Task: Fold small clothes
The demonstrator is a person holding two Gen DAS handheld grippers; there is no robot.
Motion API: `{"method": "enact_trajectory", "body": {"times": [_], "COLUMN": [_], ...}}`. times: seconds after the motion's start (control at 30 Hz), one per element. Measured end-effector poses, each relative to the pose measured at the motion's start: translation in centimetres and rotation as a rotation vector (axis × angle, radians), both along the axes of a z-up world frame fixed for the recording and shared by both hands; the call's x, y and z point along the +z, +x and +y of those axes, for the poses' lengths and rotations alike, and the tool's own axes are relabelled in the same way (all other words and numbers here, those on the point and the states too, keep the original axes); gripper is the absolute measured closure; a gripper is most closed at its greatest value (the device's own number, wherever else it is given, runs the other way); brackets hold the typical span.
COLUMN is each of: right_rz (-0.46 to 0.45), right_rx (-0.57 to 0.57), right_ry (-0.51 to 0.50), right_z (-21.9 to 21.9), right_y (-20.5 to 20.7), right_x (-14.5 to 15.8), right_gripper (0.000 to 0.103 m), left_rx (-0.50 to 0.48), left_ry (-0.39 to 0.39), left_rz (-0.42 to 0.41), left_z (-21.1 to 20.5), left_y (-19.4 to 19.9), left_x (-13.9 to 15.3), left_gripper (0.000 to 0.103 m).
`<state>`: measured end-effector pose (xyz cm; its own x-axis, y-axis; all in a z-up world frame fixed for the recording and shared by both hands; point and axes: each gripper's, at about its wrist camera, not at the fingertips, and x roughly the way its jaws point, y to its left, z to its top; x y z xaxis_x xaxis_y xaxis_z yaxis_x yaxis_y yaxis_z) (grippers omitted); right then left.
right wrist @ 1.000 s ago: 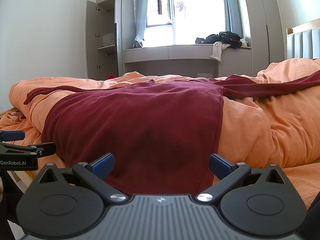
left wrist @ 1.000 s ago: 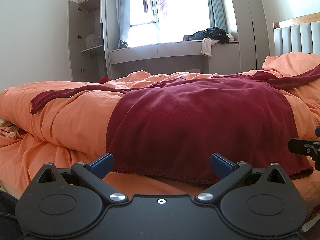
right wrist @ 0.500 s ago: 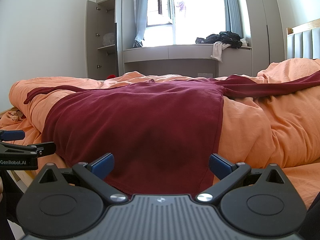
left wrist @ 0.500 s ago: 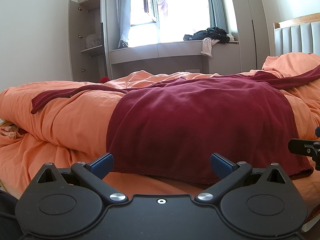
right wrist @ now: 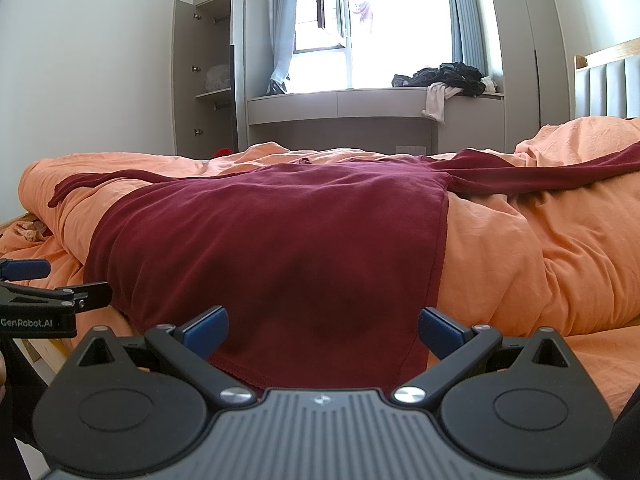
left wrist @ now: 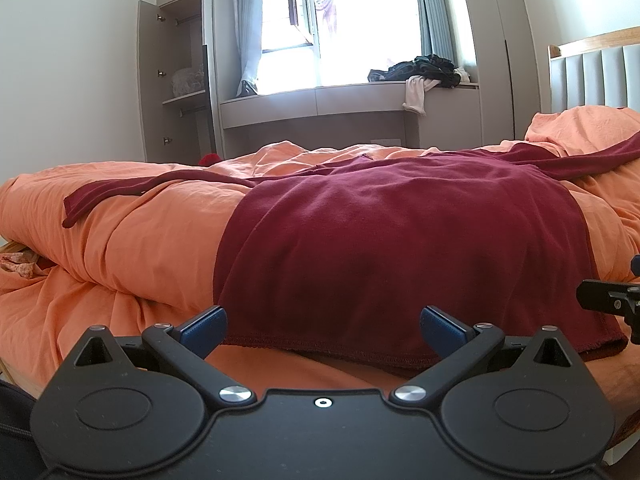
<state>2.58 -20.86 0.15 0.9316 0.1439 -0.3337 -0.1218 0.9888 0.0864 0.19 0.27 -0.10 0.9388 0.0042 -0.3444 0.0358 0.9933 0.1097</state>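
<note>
Your left gripper [left wrist: 322, 330] hangs with its jaws spread wide and nothing between them, and your right gripper [right wrist: 323, 328] is just the same. Both sit low at the near edge of the bed [left wrist: 120, 248], pointed at the shirt's hem.

The dark red long-sleeved shirt [left wrist: 400, 240] lies spread flat on the orange duvet [right wrist: 540, 260], hem [left wrist: 320, 346] toward you, collar toward the far side. One sleeve [left wrist: 120, 190] runs out to the bed's left end and the other sleeve [right wrist: 560, 174] toward the headboard [left wrist: 592, 76] on the right.

It looks like a light, soft knit that will sag and drag, not slide cleanly, and the duvet under it is puffy, so pinch only the top cloth. I would take the hem's two corners, or a sleeve near its cuff, since a single layer shows there.

The bed has bare duvet on both sides of the shirt, so there is room to lay the sleeves inward. Beyond the far edge are an open wardrobe [left wrist: 176, 80] and a window seat with a clothes pile [right wrist: 448, 76], well apart from your work.
</note>
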Motion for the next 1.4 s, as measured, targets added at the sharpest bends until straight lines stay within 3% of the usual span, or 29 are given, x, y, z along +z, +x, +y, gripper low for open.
{"method": "enact_trajectory", "body": {"times": [0.37, 0.6, 0.83, 1.1, 1.4], "right_rz": [0.003, 0.091, 0.098, 0.073, 0.029], "right_rx": [-0.027, -0.111, -0.163, -0.211, -0.263], "right_ry": [-0.002, -0.023, -0.057, -0.119, -0.128], "right_z": [-0.1, -0.7, -2.6, -5.3, -12.0], "right_y": [0.0, 1.2, 3.4, 7.6, 14.7], "right_x": [-0.4, 1.2, 4.5, 6.0, 6.6], "right_gripper": [0.0, 0.0, 0.0, 0.0, 0.0], "left_rx": [0.0, -0.046, -0.052, -0.058, -0.096], "left_ry": [0.011, 0.019, 0.014, -0.076, 0.029], "left_rz": [0.016, 0.071, 0.025, 0.064, 0.067], "left_z": [-0.1, -1.0, -2.3, -3.5, -8.0], "left_y": [0.3, 2.3, 7.8, 15.8, 23.6], "left_x": [0.1, 2.1, 6.6, 9.0, 8.3], "left_gripper": [0.0, 0.0, 0.0, 0.0, 0.0]}}
